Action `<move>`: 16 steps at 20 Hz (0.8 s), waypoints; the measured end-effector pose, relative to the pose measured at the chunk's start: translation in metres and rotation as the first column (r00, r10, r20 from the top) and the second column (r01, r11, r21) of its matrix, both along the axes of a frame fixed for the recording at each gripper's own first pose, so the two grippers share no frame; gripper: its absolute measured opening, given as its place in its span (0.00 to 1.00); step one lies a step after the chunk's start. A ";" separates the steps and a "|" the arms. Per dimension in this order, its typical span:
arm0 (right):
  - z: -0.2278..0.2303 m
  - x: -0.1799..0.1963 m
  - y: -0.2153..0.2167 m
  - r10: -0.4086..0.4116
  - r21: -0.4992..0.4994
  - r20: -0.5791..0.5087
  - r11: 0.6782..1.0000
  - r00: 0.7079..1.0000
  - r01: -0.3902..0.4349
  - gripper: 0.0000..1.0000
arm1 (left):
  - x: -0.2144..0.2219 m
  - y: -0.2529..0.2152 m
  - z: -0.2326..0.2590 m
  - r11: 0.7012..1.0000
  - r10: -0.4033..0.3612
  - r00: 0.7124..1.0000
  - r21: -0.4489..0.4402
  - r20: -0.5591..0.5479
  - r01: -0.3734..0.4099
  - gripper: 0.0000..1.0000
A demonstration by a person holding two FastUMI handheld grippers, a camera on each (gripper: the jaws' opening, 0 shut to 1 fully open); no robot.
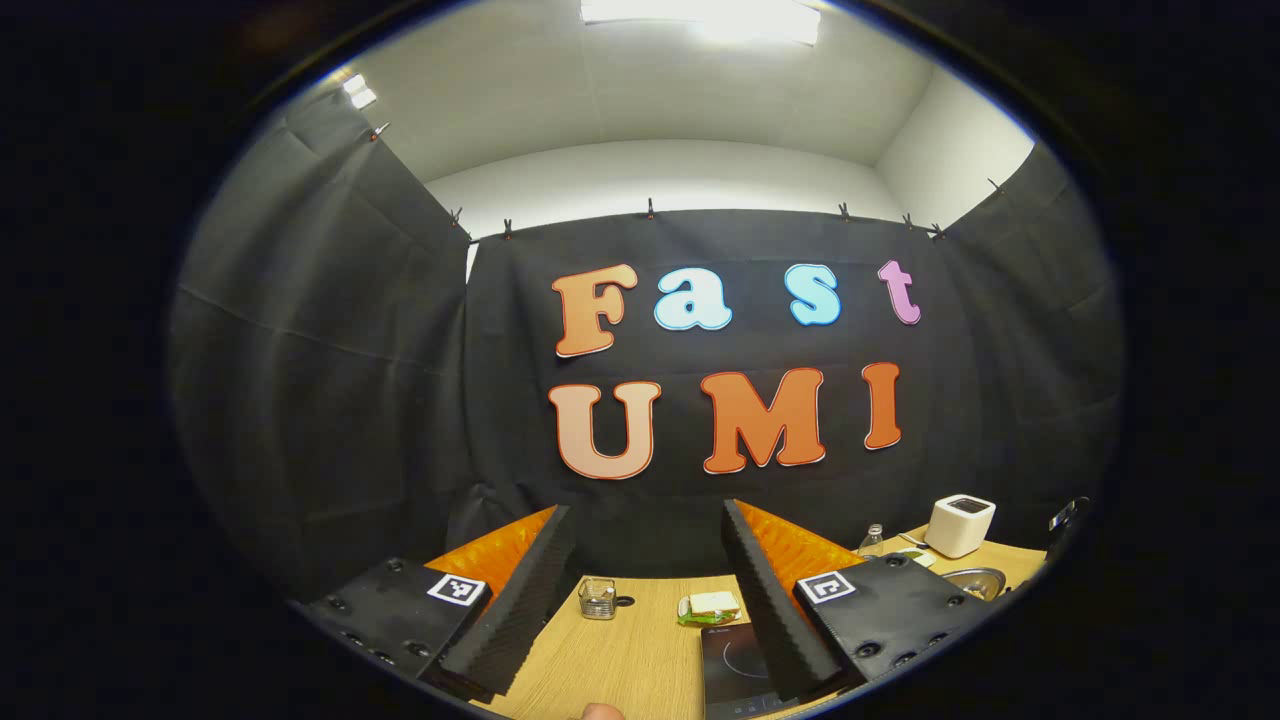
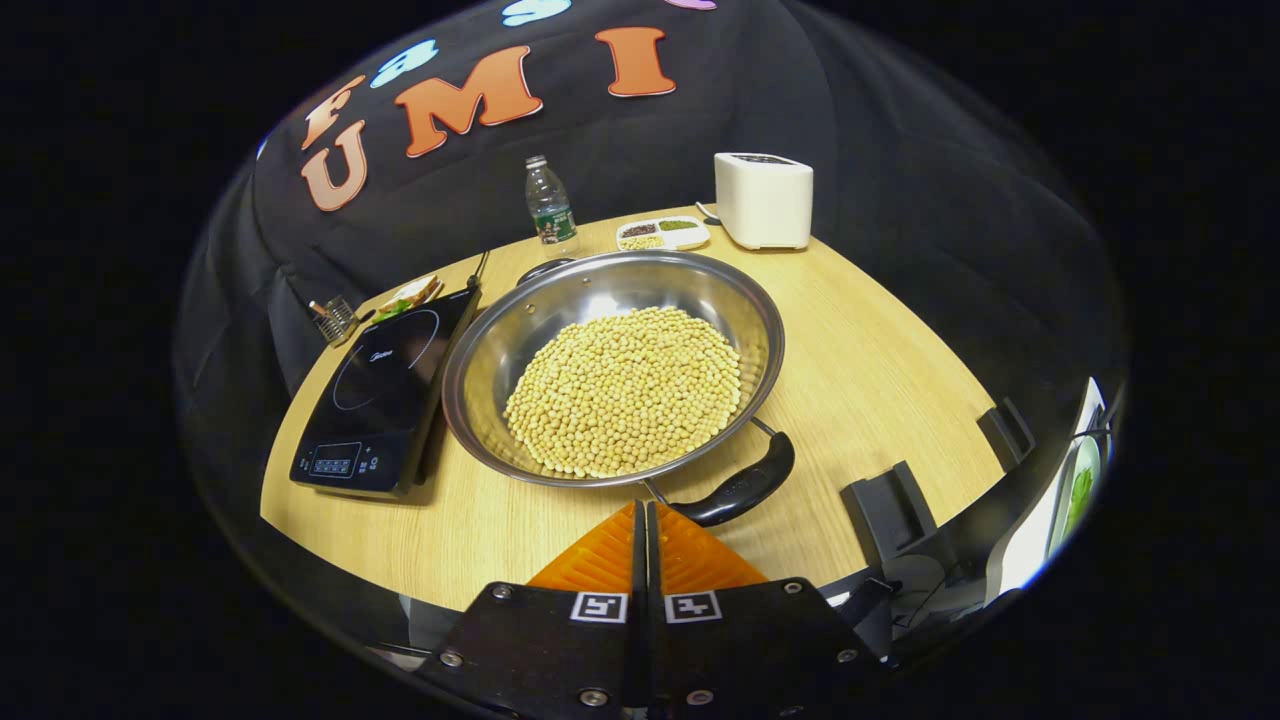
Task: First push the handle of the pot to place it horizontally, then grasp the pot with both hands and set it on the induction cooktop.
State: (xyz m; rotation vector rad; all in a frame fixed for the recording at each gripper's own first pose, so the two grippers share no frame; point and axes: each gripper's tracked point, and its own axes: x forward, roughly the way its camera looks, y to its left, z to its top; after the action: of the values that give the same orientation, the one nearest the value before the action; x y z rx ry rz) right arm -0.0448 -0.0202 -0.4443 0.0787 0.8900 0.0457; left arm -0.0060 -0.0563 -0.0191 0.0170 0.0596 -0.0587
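The right gripper [image 2: 646, 515] is clenched empty, tips just beside the pot [image 2: 612, 365] handle [image 2: 742, 488]. The left gripper [image 1: 645, 590] (raised, level) is spread wide above the table [image 1: 625, 655].

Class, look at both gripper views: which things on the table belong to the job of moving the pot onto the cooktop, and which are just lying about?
Belong to the job:
pot of beans
pot handle
induction cooktop
right gripper, shut
left gripper, open

Just lying about:
water bottle
white toaster
divided tray of grains
sandwich
small glass holder
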 end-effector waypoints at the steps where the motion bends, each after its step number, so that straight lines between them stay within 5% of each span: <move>1: 0.000 0.003 -0.004 -0.004 -0.004 -0.002 1.000 1.000 0.004 0.00 | 0.002 0.000 0.000 1.000 0.001 1.000 0.001 0.001 -0.001 0.98; 16: -0.004 0.037 -0.046 -0.077 -0.032 -0.007 0.997 0.997 0.077 0.00 | 0.017 -0.007 -0.003 1.000 0.014 1.000 0.018 -0.005 -0.014 0.99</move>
State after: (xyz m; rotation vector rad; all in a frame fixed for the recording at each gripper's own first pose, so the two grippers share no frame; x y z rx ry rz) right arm -0.0074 -0.0658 -0.4483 0.0834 0.8947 -0.0405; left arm 0.0107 -0.0630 -0.0220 0.0345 0.0655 -0.0445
